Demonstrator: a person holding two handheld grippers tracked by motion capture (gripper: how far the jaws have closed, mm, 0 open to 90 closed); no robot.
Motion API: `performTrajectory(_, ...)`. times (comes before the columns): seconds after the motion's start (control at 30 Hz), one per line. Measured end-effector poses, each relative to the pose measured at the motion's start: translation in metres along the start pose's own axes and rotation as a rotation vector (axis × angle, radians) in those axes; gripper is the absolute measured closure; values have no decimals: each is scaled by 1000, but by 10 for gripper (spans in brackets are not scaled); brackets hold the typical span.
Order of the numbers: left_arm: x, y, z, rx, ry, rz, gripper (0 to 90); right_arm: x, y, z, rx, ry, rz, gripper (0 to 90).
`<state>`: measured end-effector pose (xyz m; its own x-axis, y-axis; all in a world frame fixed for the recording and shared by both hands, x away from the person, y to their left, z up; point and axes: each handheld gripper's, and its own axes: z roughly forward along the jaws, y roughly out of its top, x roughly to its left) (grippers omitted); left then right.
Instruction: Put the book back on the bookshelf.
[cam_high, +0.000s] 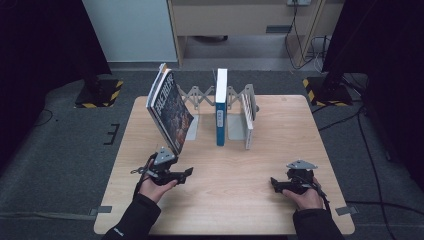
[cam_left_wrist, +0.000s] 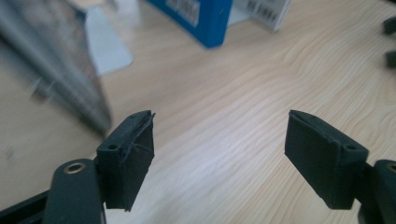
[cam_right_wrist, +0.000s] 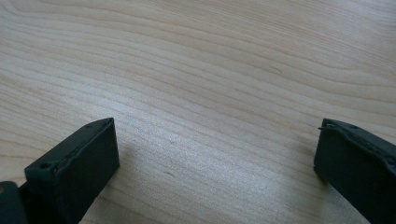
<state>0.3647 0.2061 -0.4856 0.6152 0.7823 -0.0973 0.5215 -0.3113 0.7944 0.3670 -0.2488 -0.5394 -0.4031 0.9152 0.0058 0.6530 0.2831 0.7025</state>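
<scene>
Pale wooden surface (cam_high: 235, 170) carries both hands low near its front edge. Left gripper (cam_high: 186, 173) lies level, pointing right, its fingers (cam_left_wrist: 126, 158) apart with nothing between them; the leaning magazine (cam_high: 169, 110) stands just beyond and left of them. Right gripper (cam_high: 274, 184) points left, fingers (cam_right_wrist: 77, 170) wide apart over bare wood, well apart from the blue book (cam_high: 221, 107).
</scene>
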Motion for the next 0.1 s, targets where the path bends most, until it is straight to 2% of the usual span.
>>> performTrajectory(0.03,0,0,0,0,0,0,226,0,0,0,0,0,0,3)
performTrajectory(0.1,12,-14,-7,43,28,-10,216,0,0,0,0,0,0,3)
